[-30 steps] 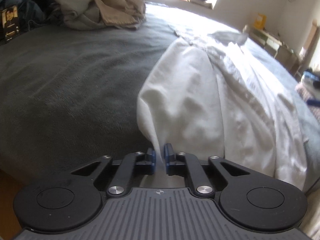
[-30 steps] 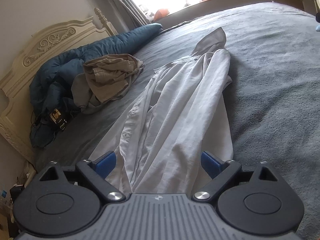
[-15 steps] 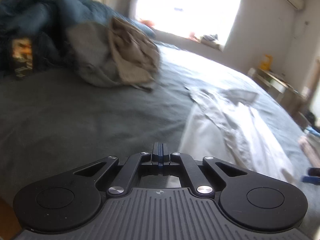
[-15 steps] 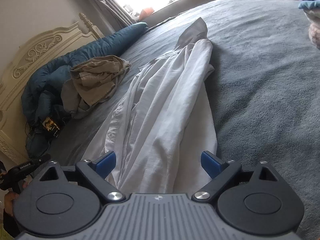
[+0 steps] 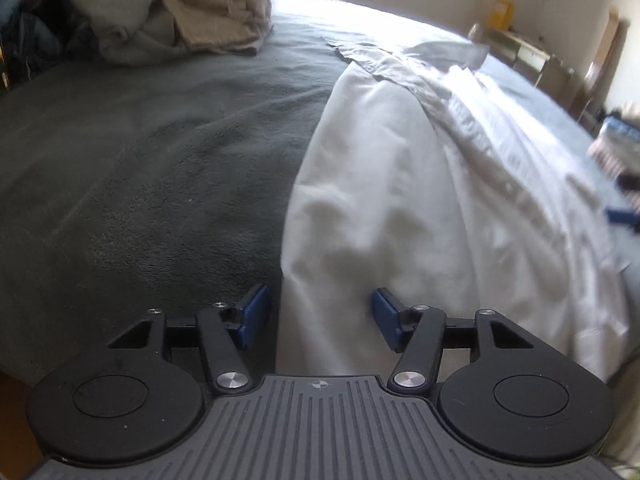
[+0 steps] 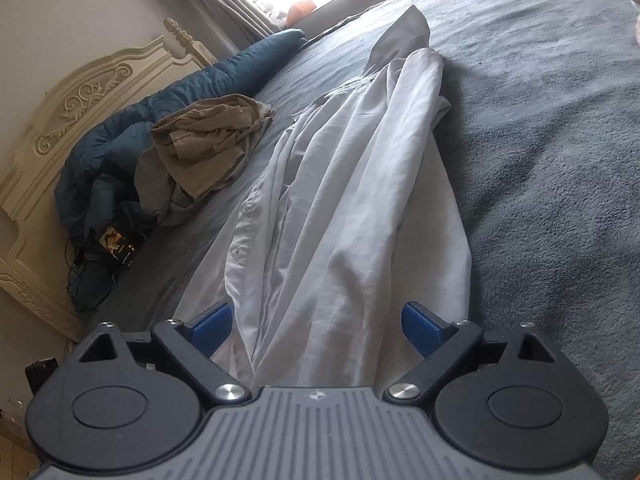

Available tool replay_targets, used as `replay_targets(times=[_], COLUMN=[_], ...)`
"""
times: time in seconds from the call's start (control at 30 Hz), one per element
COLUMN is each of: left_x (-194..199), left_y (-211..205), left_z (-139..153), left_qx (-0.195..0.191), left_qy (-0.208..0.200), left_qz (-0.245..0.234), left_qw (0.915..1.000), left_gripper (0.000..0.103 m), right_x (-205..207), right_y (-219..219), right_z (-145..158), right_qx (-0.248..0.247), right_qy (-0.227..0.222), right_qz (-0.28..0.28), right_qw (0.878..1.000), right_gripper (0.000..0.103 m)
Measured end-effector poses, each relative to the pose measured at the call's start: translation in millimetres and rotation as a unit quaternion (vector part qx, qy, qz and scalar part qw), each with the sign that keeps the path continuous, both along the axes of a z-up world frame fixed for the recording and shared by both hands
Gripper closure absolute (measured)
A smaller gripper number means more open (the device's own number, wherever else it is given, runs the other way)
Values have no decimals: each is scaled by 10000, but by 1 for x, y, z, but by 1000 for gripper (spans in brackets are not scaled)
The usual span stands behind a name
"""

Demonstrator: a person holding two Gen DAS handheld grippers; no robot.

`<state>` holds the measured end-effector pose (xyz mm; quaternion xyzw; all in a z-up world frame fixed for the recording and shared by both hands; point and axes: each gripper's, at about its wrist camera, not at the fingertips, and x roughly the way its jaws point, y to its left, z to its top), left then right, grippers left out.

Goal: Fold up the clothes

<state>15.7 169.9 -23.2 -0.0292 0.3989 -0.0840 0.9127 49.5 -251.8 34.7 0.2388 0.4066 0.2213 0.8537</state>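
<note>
A white shirt (image 5: 420,184) lies bunched lengthwise on a grey bed cover (image 5: 140,168). My left gripper (image 5: 320,312) is open over the shirt's near left corner, with the cloth edge between its blue pads (image 5: 254,314), apart from them. In the right wrist view the same shirt (image 6: 344,208) runs away from me, its collar at the far end. My right gripper (image 6: 316,324) is open wide above the shirt's near hem, holding nothing.
A heap of beige and grey clothes (image 6: 208,148) lies to the left of the shirt, also seen in the left wrist view (image 5: 180,8). A blue duvet (image 6: 160,112) lies along a carved cream headboard (image 6: 80,96). A phone with cables (image 6: 118,246) lies near the bed edge.
My left gripper was nearly shut on the shirt's corner, then fully shut and lifted away, and is now open low over the same corner. My right gripper stayed open and shifted slightly over the hem.
</note>
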Motion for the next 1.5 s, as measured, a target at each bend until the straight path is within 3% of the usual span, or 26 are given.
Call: replay_targets(times=[0.13,0.17,0.37,0.53,0.63,0.77,0.87,0.9,0.97,1.03,1.1,1.23,1.4,1.5], left_x=[-9,-9,-1,53,107,181,233,249,273,284,277,246,197,161], left_y=[-10,-11,6,44,60,85,104,110,123,138,150,162,148,119], left_z=[2,5,49,98,126,153,143,132,101,72,53,52,80,95], left_qx=[146,170,288,724,1267,1821,1910,1858,1488,962,427,-131,-253,-285], left_qy=[-185,-242,-921,-1459,-1759,-2097,-1945,-1785,-1228,-668,-407,-519,-1073,-1276], left_qz=[46,108,643,1128,1442,2025,2413,2488,2540,2610,2700,2722,2599,2232], left_qw=[9997,9995,9933,9802,9655,9391,9314,9337,9478,9582,9610,9608,9593,9660], left_gripper=[99,102,103,103,103,103,97,93,69,68,67,52,49,46], right_x=[-5,-6,-7,-5,-1,9,18,21,27,31,34,35,28,17], right_y=[0,-1,-12,-16,-14,-13,-13,-13,-13,-14,-15,-12,-14,-19], right_z=[0,0,-2,-4,-4,-7,-14,-17,-24,-29,-30,-27,-20,-12], right_qx=[-8,2,34,-35,-97,-141,-179,-199,-234,-226,-236,-321,-376,-363], right_qy=[-14,-4,48,88,82,90,140,167,226,284,263,192,42,-73], right_qz=[14,-2,-156,-265,-307,-384,-453,-475,-518,-532,-524,-492,-497,-504], right_qw=[10000,10000,9999,9996,9994,9991,9987,9985,9981,9979,9980,9981,9980,9980], right_gripper=[8,8,8,8,8,8,8,8,8,8,8,8,8,8])
